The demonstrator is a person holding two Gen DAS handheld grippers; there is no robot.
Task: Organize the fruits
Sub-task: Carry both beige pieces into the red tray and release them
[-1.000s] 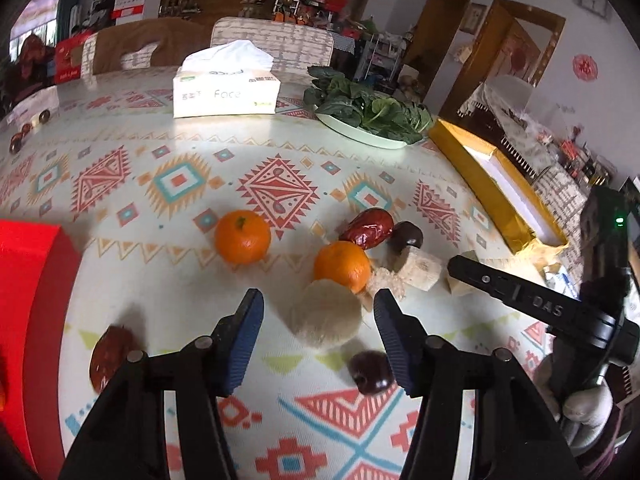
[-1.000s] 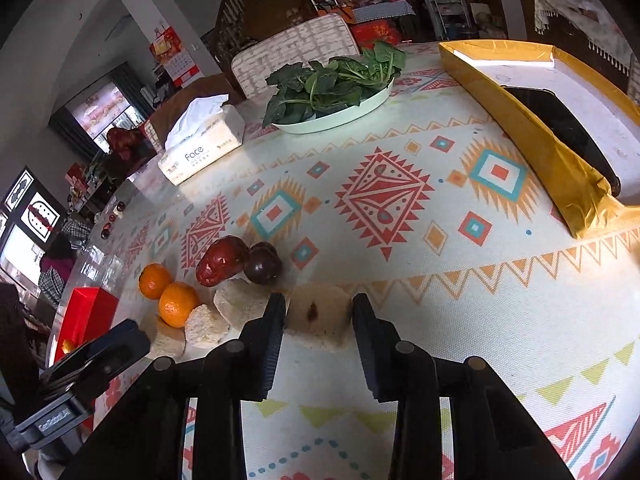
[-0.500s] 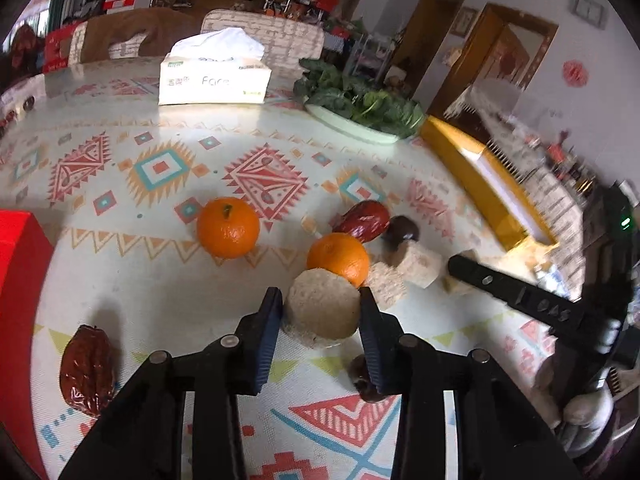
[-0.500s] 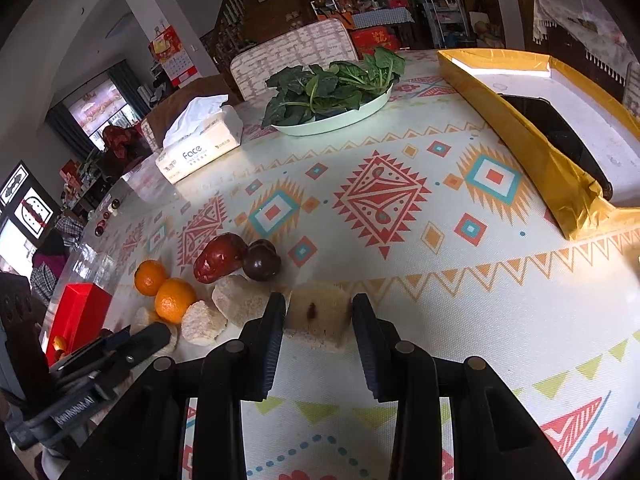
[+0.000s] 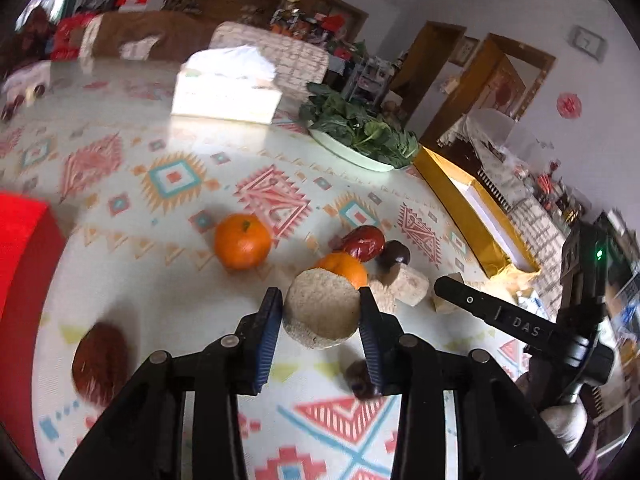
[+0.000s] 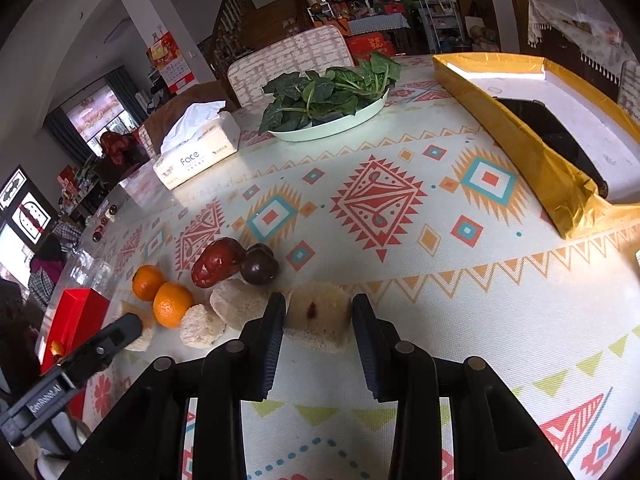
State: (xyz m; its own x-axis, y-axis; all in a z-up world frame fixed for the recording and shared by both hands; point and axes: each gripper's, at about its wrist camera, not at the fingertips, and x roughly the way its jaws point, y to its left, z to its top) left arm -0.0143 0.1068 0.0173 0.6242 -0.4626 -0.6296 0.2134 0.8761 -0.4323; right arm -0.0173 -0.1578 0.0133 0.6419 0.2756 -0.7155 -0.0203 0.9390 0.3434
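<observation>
My left gripper point(image 5: 320, 312) is shut on a round beige sugarcane piece point(image 5: 322, 312) and holds it just above the patterned tablecloth. Behind it lie two oranges point(image 5: 242, 240) point(image 5: 346, 268), a red date point(image 5: 364, 238) and a dark chestnut point(image 5: 396, 254). My right gripper point(image 6: 319, 316) is shut on a square beige sugarcane piece point(image 6: 318, 314) that rests on the table. To its left lie two more beige pieces point(image 6: 236, 308) point(image 6: 200, 326), the oranges point(image 6: 172, 304), the date point(image 6: 218, 262) and the chestnut point(image 6: 260, 268).
A red box point(image 5: 24, 248) stands at the left edge, with a red date point(image 5: 100, 362) beside it. A dark fruit point(image 5: 360, 376) lies under my left gripper. A tissue box point(image 6: 198, 156), a plate of greens point(image 6: 328, 126) and a gold tray point(image 6: 560, 176) stand further back.
My left gripper closed on the round sugarcane piece and lifted it slightly. My right gripper stayed shut on the square piece and barely moved.
</observation>
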